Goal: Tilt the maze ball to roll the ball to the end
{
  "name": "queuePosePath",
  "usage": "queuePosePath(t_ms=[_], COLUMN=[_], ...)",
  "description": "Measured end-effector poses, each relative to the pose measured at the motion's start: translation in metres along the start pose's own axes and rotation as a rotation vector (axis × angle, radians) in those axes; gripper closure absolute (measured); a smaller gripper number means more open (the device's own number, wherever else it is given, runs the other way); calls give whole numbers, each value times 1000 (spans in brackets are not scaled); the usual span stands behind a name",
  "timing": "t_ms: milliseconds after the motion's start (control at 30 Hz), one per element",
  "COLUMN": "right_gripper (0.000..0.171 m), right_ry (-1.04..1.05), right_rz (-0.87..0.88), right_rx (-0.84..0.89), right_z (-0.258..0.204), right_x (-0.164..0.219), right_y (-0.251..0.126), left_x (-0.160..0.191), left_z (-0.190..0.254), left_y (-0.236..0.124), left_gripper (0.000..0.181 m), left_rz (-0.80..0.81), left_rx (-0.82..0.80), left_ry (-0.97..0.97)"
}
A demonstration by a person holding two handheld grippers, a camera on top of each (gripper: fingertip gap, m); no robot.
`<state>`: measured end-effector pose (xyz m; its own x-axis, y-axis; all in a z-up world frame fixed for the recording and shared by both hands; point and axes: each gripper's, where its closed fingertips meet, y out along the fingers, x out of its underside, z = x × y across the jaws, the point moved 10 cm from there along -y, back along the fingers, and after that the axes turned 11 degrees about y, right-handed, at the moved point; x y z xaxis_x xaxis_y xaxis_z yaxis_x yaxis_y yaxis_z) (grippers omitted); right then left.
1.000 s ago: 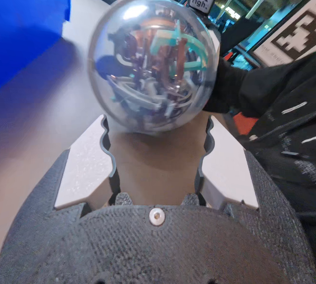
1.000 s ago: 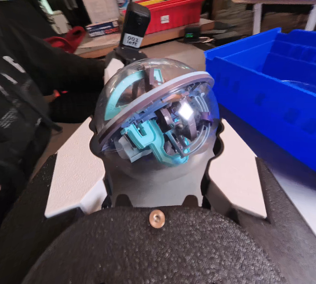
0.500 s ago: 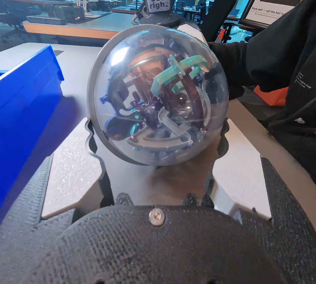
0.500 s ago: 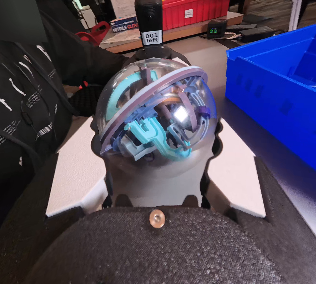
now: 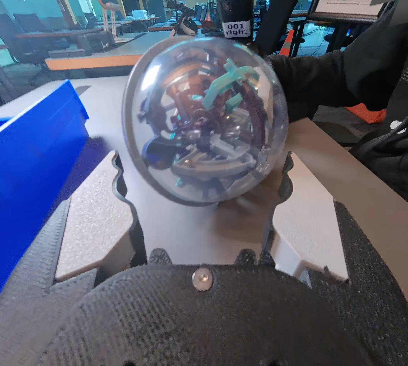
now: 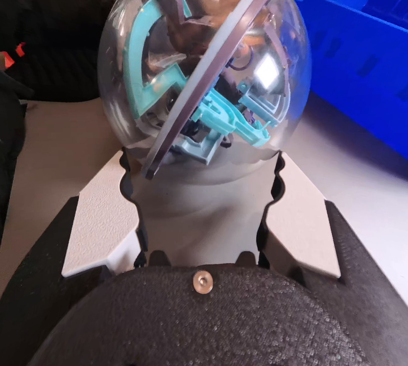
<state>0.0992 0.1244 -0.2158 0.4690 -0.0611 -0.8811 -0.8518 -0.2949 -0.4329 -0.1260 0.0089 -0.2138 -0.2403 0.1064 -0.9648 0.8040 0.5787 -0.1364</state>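
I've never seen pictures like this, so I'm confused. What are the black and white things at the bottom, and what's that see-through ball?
They are claws that a person holds, one in each hand. Each claw has its own camera looking out along its two white fingers, so you get one picture from the left claw and one from the right claw. The clear maze ball sits between the fingertips of both claws, which face each other from opposite sides. I can't tell how tightly they squeeze it. Inside are teal, brown and grey tracks. Underneath is a grey table, with a blue bin beside the ball. The black sleeve is the person's arm.
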Motion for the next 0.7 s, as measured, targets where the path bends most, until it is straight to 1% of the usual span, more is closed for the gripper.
queuePosePath(t_ms=[67,133,200,333,533,700], right_gripper=[45,45,45,47,39,33], right_ry=[7,24,37,46,36,46], right_rz=[6,16,-1,-25,-87,-65], right_rx=[-22,-37,-20,43,109,109], right_z=[4,6,7,4,-8,-8], right_x=[1,1,1,4,2,0], right_y=[-1,0,3,0,8,10], left_x=[3,7,8,7,5,3], left_z=[-9,-13,-11,-6,1,3], left_y=[-6,-1,7,12,13,14], left_gripper=[40,38,39,43,45,45], left_rz=[14,-51,-98,-129,-131,-138], left_rx=[2,30,87,43,14,-7], left_ry=[-64,-69,-81,-33,17,32])
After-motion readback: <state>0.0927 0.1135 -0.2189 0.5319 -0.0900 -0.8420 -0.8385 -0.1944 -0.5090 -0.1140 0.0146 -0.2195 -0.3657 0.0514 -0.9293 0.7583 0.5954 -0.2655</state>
